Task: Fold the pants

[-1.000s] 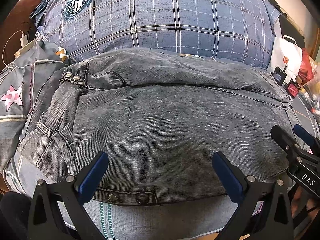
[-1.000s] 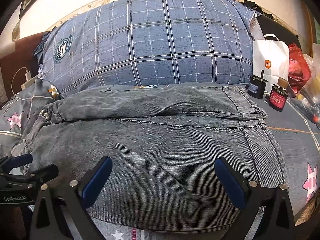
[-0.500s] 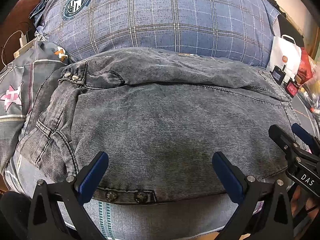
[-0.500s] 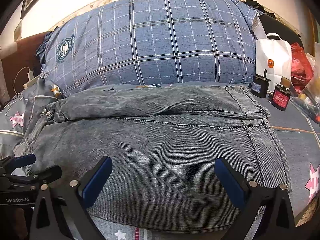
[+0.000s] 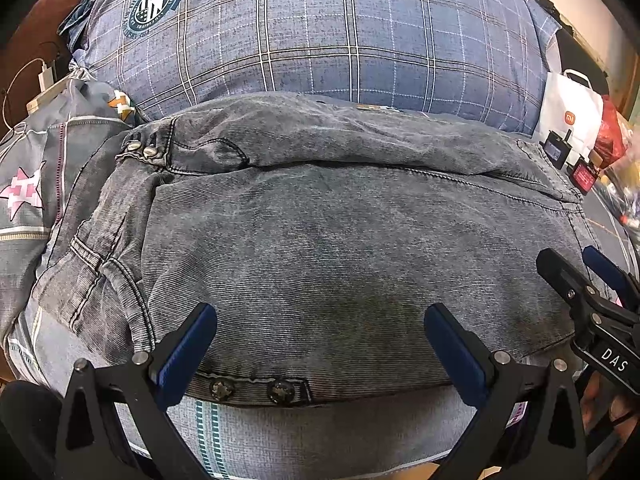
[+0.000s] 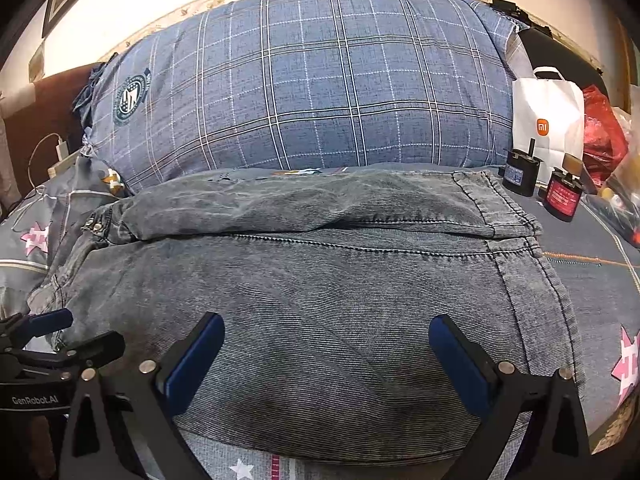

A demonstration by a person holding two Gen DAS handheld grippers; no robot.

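The pants (image 5: pixel 340 248) lie folded on the bed (image 6: pixel 600 280), a grey denim stack directly in front of the pillow (image 6: pixel 312 88). The upper fold runs along the far edge; two rivets show at the near hem in the left view.

The left gripper (image 5: pixel 320 344) is level, pointed forward over the near hem, jaws spread wide and holding nothing. The right gripper (image 6: pixel 326 352) is level beside it, over the right half of the stack, jaws likewise spread and empty. Each gripper appears at the edge of the other's view.

A white bag (image 6: pixel 548 120) and two small dark jars (image 6: pixel 520 176) stand on the bed to the right, clear of the pants.
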